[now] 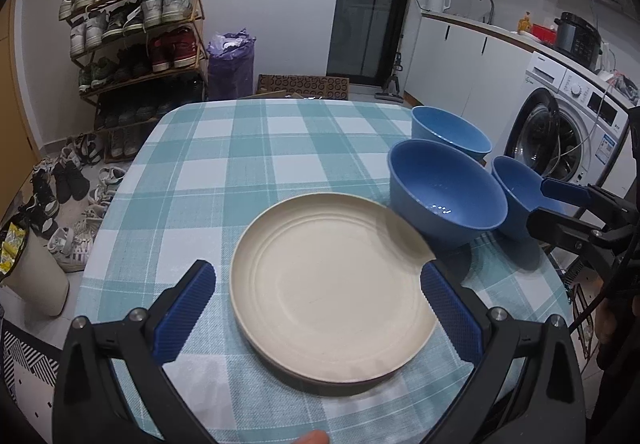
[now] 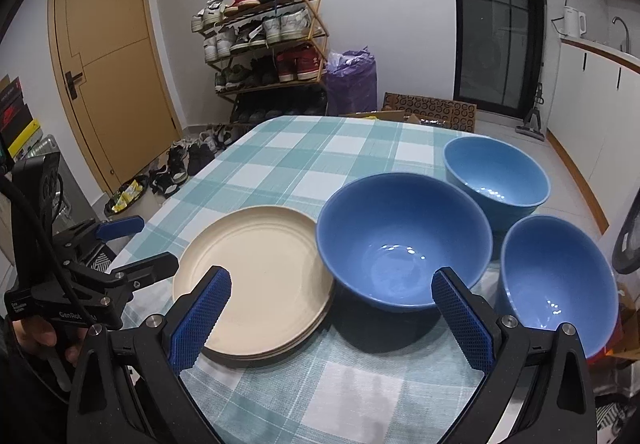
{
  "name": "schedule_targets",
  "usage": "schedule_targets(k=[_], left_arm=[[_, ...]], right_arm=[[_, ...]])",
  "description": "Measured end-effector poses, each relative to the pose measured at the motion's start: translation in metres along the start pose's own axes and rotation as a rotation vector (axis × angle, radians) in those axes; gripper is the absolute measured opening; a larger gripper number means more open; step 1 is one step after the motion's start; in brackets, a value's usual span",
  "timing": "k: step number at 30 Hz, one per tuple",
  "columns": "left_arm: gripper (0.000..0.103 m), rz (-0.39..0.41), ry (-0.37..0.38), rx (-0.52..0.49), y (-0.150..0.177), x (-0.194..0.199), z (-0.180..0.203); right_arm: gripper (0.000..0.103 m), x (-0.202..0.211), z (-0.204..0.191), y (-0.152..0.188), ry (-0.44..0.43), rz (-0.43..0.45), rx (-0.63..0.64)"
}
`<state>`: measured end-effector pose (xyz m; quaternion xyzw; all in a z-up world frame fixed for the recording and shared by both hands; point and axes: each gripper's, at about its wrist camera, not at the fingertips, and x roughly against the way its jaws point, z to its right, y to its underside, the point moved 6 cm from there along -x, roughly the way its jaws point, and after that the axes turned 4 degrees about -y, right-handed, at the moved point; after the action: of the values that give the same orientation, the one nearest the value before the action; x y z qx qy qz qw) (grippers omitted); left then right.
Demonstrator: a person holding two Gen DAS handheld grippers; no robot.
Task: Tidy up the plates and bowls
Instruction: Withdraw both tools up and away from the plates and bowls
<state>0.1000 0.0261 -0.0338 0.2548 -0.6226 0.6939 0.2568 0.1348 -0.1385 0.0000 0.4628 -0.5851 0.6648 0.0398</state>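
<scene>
A stack of cream plates [image 1: 332, 284] [image 2: 256, 276] with a dark one at the bottom lies on the checked tablecloth. My left gripper [image 1: 316, 270] [image 2: 154, 242] hovers open over the stack, its pads wide of the rim and holding nothing. Three blue bowls stand to the right: a middle bowl [image 1: 444, 196] [image 2: 400, 236] touching the plates, a lighter far bowl [image 1: 452, 132] [image 2: 496, 172] and a near right bowl [image 1: 516, 196] [image 2: 560, 276]. My right gripper [image 2: 331, 276] [image 1: 550, 204] is open and empty, in front of the middle bowl.
The table [image 1: 224, 148] [image 2: 304, 148] has teal and white checks. On the floor behind stand a shoe rack [image 1: 136, 32] [image 2: 268, 44], loose shoes [image 1: 60, 196] and a purple bag [image 1: 230, 64]. A washing machine [image 1: 560, 124] is at the right. A hand [image 2: 36, 336] holds the left gripper.
</scene>
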Motion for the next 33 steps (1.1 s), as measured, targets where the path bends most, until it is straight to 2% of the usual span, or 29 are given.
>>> schedule_targets(k=[17,33], left_arm=[[0.103,0.016,0.064,-0.082,-0.037,-0.006,0.061],[0.103,0.018,0.098,-0.127,-0.069,-0.019,0.093]], right_arm=[[0.102,0.051,0.055,-0.012,0.077,0.053,-0.043],[0.102,0.068,0.099,-0.028,0.124,0.070,-0.086]])
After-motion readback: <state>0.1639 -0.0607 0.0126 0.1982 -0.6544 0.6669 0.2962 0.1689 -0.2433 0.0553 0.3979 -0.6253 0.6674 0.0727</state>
